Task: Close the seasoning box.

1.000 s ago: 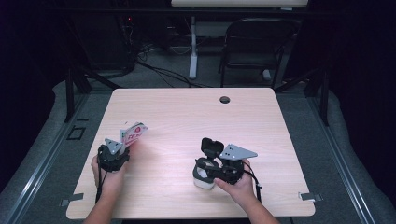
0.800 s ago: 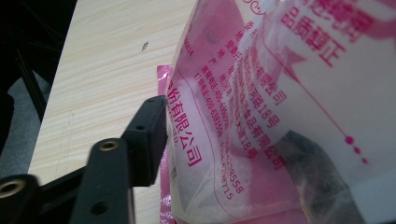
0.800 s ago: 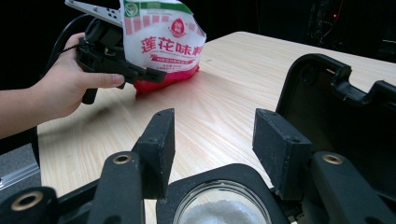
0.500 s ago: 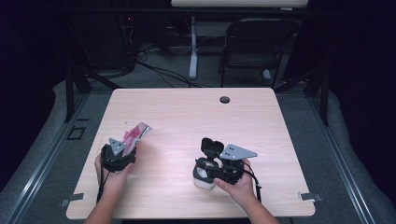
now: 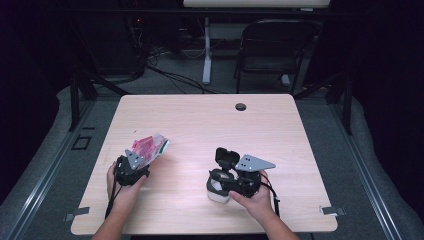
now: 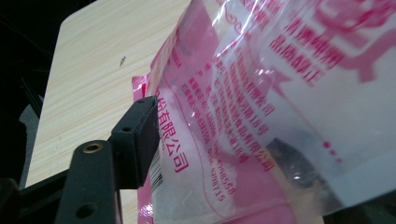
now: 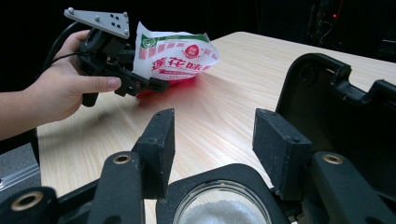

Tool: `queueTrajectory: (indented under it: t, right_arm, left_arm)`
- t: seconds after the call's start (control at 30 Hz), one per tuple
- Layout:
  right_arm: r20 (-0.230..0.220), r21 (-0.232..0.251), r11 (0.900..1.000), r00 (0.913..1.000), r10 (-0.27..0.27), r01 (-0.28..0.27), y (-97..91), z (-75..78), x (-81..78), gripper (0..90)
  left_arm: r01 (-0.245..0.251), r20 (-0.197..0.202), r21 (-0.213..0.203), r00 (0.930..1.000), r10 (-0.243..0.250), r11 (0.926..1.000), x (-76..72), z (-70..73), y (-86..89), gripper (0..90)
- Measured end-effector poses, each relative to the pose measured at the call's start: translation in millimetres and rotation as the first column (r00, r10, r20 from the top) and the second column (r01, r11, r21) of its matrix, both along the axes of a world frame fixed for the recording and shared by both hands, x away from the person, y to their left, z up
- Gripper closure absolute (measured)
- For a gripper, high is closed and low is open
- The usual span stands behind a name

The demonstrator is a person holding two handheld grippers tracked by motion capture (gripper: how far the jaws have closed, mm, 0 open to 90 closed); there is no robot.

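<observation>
A pink-and-white plastic bag [image 5: 150, 147] printed with red characters lies tilted on the table [image 5: 280, 130] at the left. My left gripper [image 5: 142, 162] is at its near end. Its jaws have just been opening wide, then closing a little, and the bag [image 6: 261, 93] is still between them. One pad [image 6: 140, 135] stands at the bag's edge; the other is hidden behind the plastic. My right gripper [image 7: 215, 140] stands open over a black-rimmed jar of white powder [image 7: 222, 212], with bare table between its pads. The jar's black lid [image 7: 336, 93] stands open.
A round cable hole [image 5: 240, 106] lies near the table's far edge. A dark folding chair [image 5: 272, 50] and cables on the floor are beyond it. Bare wood stretches between the two grippers and across the far half.
The bag has tipped down from upright onto the table, toward the far right. The left gripper has sunk slightly with it, and the right hand has stayed still.
</observation>
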State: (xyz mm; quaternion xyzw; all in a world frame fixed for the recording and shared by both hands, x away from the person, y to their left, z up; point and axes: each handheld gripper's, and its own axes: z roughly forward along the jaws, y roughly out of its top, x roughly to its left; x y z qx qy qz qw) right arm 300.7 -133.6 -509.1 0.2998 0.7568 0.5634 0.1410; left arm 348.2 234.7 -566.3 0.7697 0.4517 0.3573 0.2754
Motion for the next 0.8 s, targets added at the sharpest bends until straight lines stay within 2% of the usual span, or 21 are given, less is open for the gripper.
queueTrajectory:
  t: [0.2, 0.23, 0.4, 0.47, 0.8]
  right_arm:
    - [-0.003, -0.001, 1.0, 1.0, 0.0, 0.0, -0.3, -0.1, 0.3, 48.9]
    - [-0.003, 0.001, 1.0, 1.0, 0.0, 0.0, -0.1, -0.2, 0.3, 48.8]
    - [-0.003, 0.0, 1.0, 1.0, -0.003, 0.003, -0.5, -0.1, 0.3, 48.9]
    - [-0.007, 0.0, 1.0, 1.0, -0.003, 0.003, -0.6, -0.1, 0.2, 48.9]
    - [0.001, 0.004, 1.0, 1.0, -0.005, 0.005, -1.7, -0.1, -0.3, 48.9]
  left_arm:
    - [0.035, 0.001, -0.032, 0.9994, -0.035, 0.9989, -3.0, 3.9, -3.3, 37.5]
    - [0.038, 0.003, -0.047, 0.9993, -0.038, 0.9982, -3.5, 4.4, -3.8, 37.5]
    - [0.07, 0.009, -0.087, 0.9976, -0.069, 0.9938, -7.2, 9.3, -6.6, 37.4]
    - [0.091, 0.016, -0.111, 0.9959, -0.089, 0.9897, -8.9, 11.4, -9.0, 37.2]
    - [0.157, 0.028, -0.115, 0.9875, -0.155, 0.9808, -13.6, 14.6, -25.2, 37.1]
